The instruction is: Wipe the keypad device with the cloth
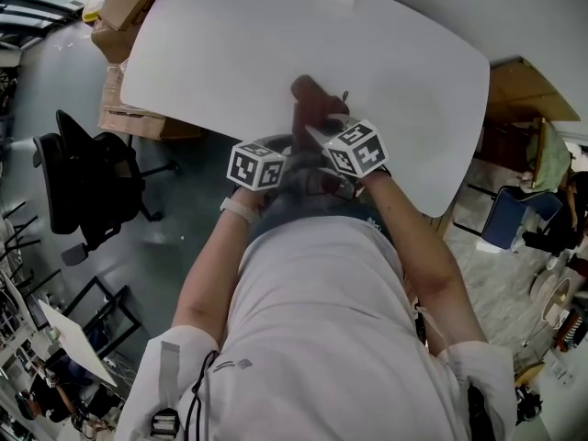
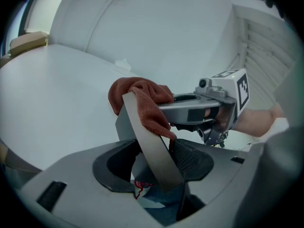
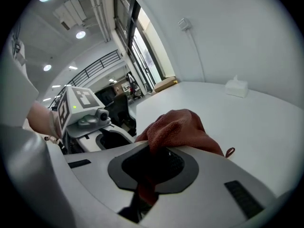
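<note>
Quick count: two hand-held grippers, two marker cubes, one cloth, one keypad device, one bench.

The left hand-held gripper is clamped on the keypad device. It's a flat grey slab standing tilted between the pads at lower centre of the left gripper view. I only get its plain side there, and I can't make out any keys or print on it.

The right hand-held gripper is pinching the cloth, one rust-red bunch at centre of the right gripper view. In the left gripper view that cloth is draped over the slab's top edge, touching it.

In the head view both tools sit at centre, at the near edge of the white bench. The left marker cube and right marker cube are just beside each other. They carry black-and-white square patterns, no letters.

There's one small white box on the bench at upper right of the right gripper view, well apart from the cloth. A white scrap with red print shows under the left jaws, too small to read.

One black office chair is at left of the head view, and cardboard boxes at upper left. I can't count those for sure.
</note>
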`<state>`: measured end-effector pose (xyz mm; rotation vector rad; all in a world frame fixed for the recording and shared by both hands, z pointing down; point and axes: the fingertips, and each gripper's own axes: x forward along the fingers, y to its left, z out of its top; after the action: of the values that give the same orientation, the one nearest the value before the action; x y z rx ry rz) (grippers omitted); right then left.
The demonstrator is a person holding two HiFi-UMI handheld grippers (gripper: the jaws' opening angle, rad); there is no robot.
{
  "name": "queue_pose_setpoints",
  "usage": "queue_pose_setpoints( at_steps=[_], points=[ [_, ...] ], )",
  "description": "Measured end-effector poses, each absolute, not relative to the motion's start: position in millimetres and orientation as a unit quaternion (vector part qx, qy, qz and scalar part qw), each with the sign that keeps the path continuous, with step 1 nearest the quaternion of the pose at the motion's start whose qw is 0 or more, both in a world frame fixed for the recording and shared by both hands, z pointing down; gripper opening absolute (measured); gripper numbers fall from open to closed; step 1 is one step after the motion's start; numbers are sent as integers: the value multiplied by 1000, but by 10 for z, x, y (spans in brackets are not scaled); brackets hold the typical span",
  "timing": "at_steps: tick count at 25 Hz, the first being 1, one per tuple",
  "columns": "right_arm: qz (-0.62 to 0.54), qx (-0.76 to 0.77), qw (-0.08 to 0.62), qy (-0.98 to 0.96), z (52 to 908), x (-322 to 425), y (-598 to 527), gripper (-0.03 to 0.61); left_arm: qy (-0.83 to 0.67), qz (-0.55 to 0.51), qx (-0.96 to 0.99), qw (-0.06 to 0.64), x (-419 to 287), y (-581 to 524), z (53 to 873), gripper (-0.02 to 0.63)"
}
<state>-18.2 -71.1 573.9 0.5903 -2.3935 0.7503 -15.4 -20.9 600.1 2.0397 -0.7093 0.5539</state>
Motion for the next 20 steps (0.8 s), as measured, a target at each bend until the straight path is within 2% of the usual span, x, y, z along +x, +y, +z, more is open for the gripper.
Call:
queue_pose_setpoints(
  at_steps=[6,20],
  points=[
    [291,187,291,-892,5804,-131,-488,43,-288,220,822,439,-153,-211,5997,232],
    [354,317,370,-798,6679,709,-559,43,-287,219,822,441,-178,-210,6001,232]
  ],
)
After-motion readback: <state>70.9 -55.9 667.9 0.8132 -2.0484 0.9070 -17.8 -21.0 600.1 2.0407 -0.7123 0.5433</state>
